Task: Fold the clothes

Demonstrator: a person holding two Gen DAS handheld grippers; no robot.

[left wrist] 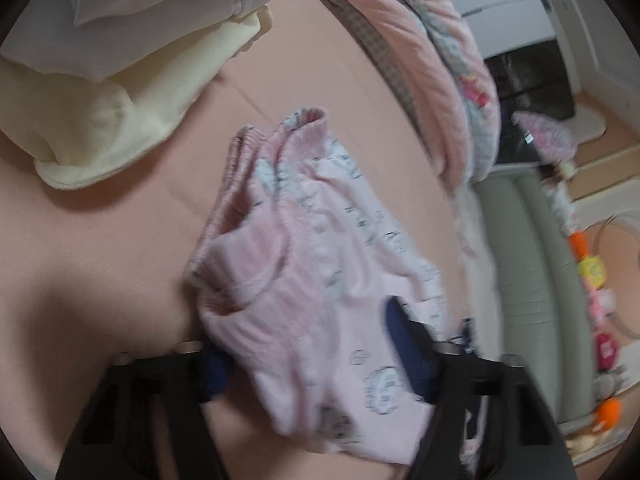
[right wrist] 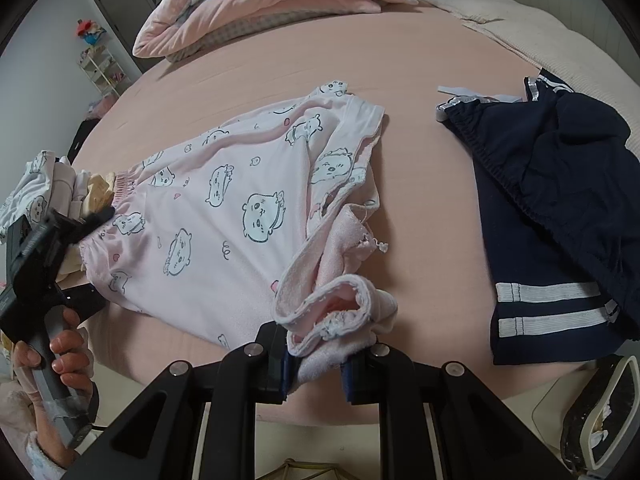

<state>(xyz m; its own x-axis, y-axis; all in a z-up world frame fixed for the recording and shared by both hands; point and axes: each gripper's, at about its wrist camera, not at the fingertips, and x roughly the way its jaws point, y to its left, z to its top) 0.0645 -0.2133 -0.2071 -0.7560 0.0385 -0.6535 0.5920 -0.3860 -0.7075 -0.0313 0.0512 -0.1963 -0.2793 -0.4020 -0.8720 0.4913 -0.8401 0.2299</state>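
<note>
Mid-fold on the pink printed pyjama trousers (right wrist: 224,216), spread flat across the middle of the bed (right wrist: 280,60).

At far left, in the right wrist view: left tongs (right wrist: 96,216), gripped by a hand (right wrist: 60,356), reaching into the elastic waistband end (right wrist: 124,184). Seen from their own camera, with pink cloth lying between both fingers. Too smeared to say whether clamped or merely straddling the fabric: cannot tell.

Further right, near the bed's front edge: right tongs (right wrist: 316,360) clenched on a bunched pink cuff (right wrist: 340,312) of the same trousers.

Probably next: secure the waistband, lift both ends together, then bring cuff over to waistband to halve the trousers. Calls for even tension, since the leg near the cuff looks twisted and turned inside out.

At far right, apart from the trousers: a navy garment with white stripes (right wrist: 552,208), crumpled and unfolded.

Hard to make out: the second leg, buried under folds; the cream garment (left wrist: 100,120) and the cloth stacked on it, cut off by the left view's edge.
</note>
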